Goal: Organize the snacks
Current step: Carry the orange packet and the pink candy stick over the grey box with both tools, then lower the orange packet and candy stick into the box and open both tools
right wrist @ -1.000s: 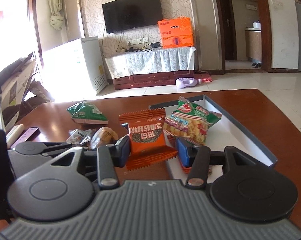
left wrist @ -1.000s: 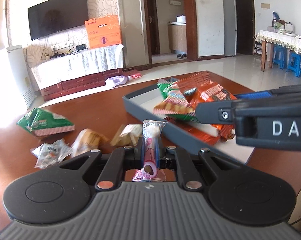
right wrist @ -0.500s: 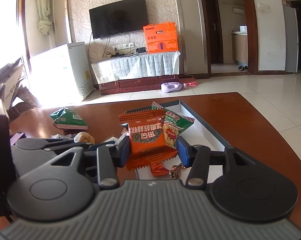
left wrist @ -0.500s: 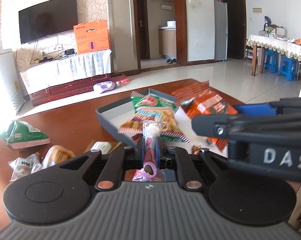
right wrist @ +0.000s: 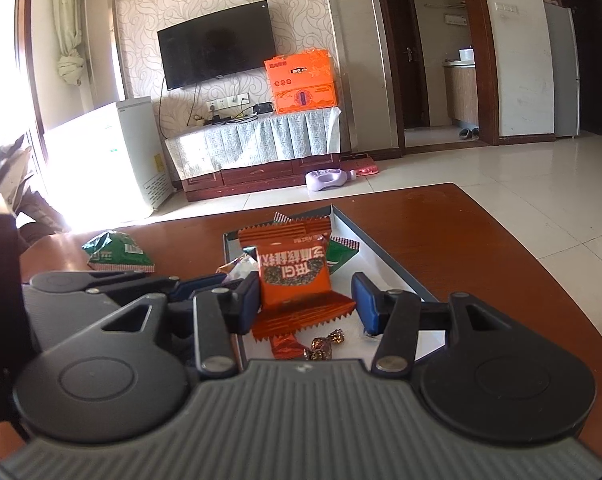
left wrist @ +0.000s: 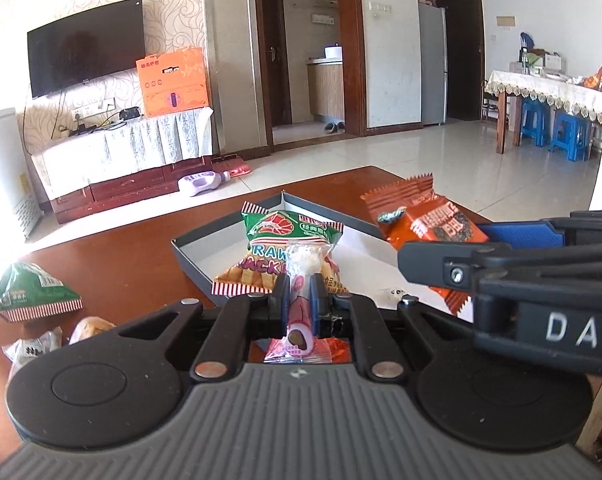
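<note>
Snacks mid-sort on brown tabletop [right wrist: 481, 248]: left tool [left wrist: 299, 296] clenched on a pink-wrapped sweet [left wrist: 299, 322] held upright over the near edge of the grey tray [left wrist: 193, 254], where a green prawn-cracker bag [left wrist: 291, 246] lies. Right tool [right wrist: 307, 300] carries an orange packet [right wrist: 297, 276] over the tray — left pad touches it, right pad stands clear, so whether it is truly pinched I cannot tell. Another green bag [right wrist: 117, 256] sits on the tabletop left of the tray, well apart.
</note>
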Demonstrator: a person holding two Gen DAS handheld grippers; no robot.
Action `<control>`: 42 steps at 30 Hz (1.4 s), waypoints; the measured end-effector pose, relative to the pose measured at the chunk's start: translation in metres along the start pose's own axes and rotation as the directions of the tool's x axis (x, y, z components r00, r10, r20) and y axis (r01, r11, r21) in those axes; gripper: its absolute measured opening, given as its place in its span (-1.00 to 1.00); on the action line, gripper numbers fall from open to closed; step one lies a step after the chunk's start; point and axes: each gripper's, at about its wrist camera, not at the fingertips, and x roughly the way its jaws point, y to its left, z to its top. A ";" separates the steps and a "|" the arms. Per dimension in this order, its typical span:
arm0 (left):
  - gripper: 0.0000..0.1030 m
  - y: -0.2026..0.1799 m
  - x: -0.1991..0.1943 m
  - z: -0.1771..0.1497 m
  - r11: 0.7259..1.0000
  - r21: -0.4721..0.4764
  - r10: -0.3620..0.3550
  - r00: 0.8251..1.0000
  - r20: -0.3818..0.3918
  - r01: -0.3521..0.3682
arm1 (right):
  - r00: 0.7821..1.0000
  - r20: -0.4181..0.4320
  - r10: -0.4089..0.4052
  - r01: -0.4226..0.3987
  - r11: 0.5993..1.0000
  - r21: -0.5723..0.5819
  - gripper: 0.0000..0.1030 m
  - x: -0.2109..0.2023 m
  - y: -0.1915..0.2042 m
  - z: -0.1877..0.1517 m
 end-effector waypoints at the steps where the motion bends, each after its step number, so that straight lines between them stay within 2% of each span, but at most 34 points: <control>1: -0.75 0.000 0.002 -0.001 1.000 -0.002 -0.004 1.000 -0.004 0.004 | 1.000 -0.001 0.003 -0.003 1.000 0.001 0.01 0.000 0.000 0.000; 11: -0.75 -0.002 0.016 0.003 0.998 -0.024 -0.053 0.999 -0.004 0.053 | 1.000 0.012 -0.003 0.003 1.000 0.004 0.01 -0.003 -0.004 -0.003; 30: -0.75 -0.021 0.053 0.006 0.991 -0.059 -0.116 0.993 0.018 0.117 | 0.997 0.004 -0.083 0.082 0.994 0.074 0.01 0.003 -0.029 -0.003; 35: -0.75 -0.023 0.069 0.006 0.991 -0.044 -0.125 0.992 -0.005 0.124 | 0.995 -0.004 -0.095 0.095 0.990 0.106 0.01 0.005 -0.037 -0.003; 42: -0.75 -0.014 0.099 0.005 0.991 -0.073 -0.122 0.990 -0.074 0.117 | 0.996 -0.028 -0.090 0.092 0.992 0.088 0.01 0.019 -0.032 -0.001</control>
